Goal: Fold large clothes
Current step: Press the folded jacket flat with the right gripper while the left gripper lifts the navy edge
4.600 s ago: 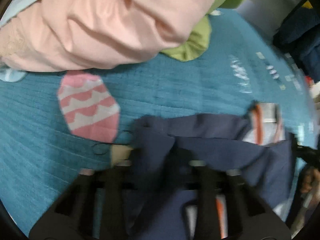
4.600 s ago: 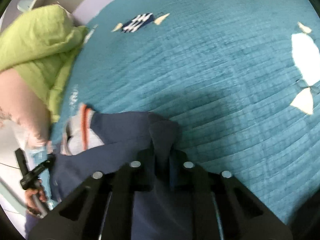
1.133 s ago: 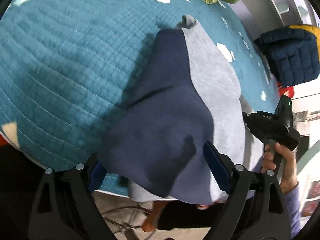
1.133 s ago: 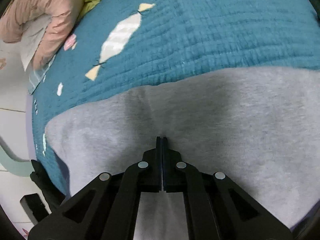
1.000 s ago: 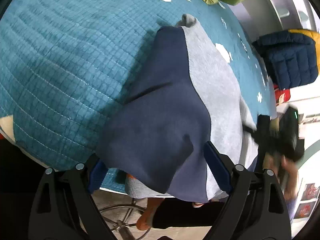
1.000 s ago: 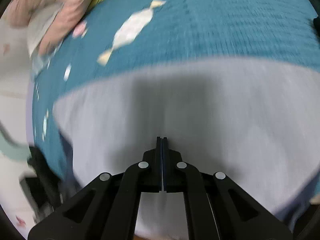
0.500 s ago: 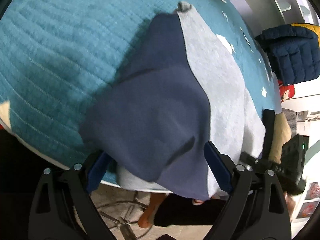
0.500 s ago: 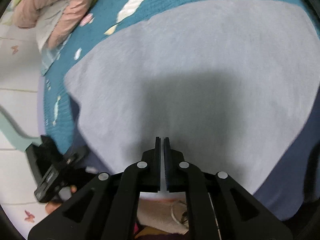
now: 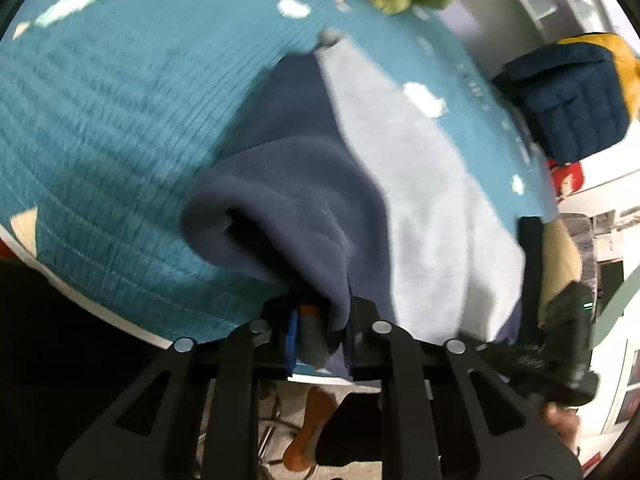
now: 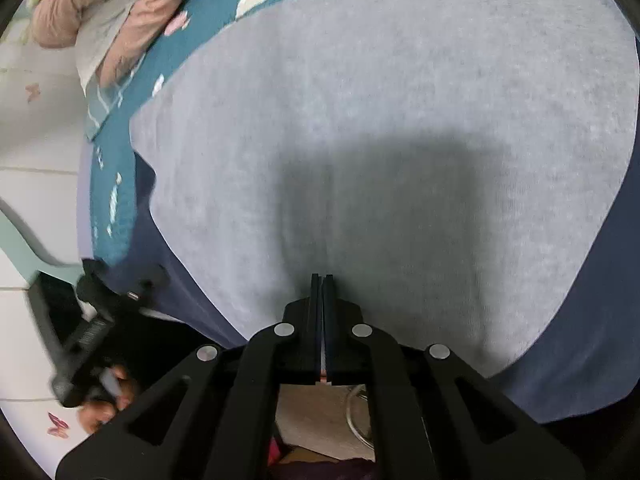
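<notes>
Grey and navy sweatshirt (image 9: 432, 216) lies spread on a teal quilt (image 9: 100, 120), its near end hanging over the quilt's front edge. Left gripper (image 9: 320, 332) is closing, w/ a bunched navy fold of the sweatshirt pinched between its fingers. Right gripper (image 10: 322, 320) sits over the grey panel near the same front edge, fingers pressed together, nothing visible between them. Pink jacket (image 10: 100, 12) lies at the quilt's far end.

garment (image 9: 420, 200) | navy-and-grey fleece | spread on bed, navy corner bunched
</notes>
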